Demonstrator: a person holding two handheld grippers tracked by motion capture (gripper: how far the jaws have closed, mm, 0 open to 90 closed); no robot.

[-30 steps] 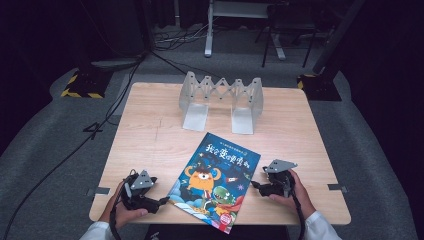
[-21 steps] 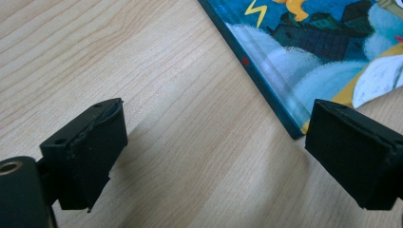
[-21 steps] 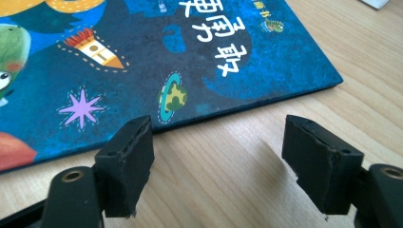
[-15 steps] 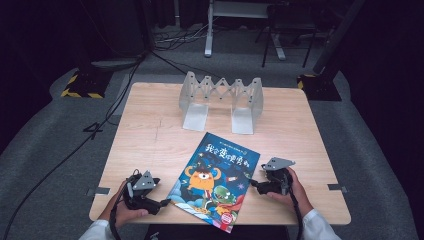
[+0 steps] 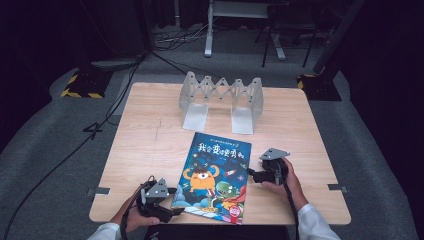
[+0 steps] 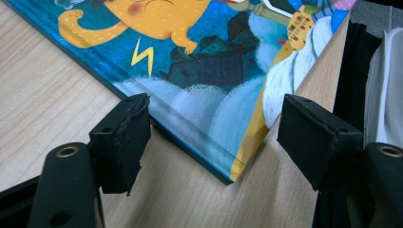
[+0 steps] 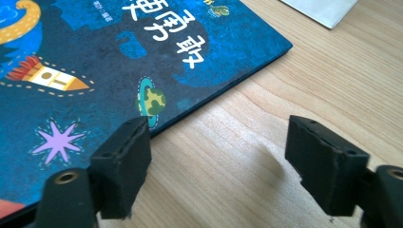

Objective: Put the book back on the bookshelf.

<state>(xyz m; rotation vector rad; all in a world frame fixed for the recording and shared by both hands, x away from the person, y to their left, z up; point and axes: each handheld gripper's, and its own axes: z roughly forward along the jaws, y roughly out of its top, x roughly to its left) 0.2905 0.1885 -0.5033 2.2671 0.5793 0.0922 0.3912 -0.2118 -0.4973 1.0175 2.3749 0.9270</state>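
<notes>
Evidently both hands were closing in on the picture book, which lay flat on the wooden surface, its near end close to the person's edge. The left gripper sat at the book's near left corner; in the left gripper view that corner lay between the two black fingers, nearer the far one yet touching neither. Those fingers had just been closing, with only the corner between them and no pad pressing on it, so they were still apart and gripped nothing. The right gripper sat just beside the book's right long edge. In the right gripper view one of its fingers stood right at that edge while the other hovered over bare wood; these jaws had narrowed a little too, again around nothing, and stayed apart.

To do this step well, I judged that each gripper should have one finger slid under the cover's edge and the other over it, rather than straddling the corner sideways. The book looked thin and flat against the wood, so a low, shallow approach would matter. Beyond both grippers, well apart from them, stood a grey folding rack.
</notes>
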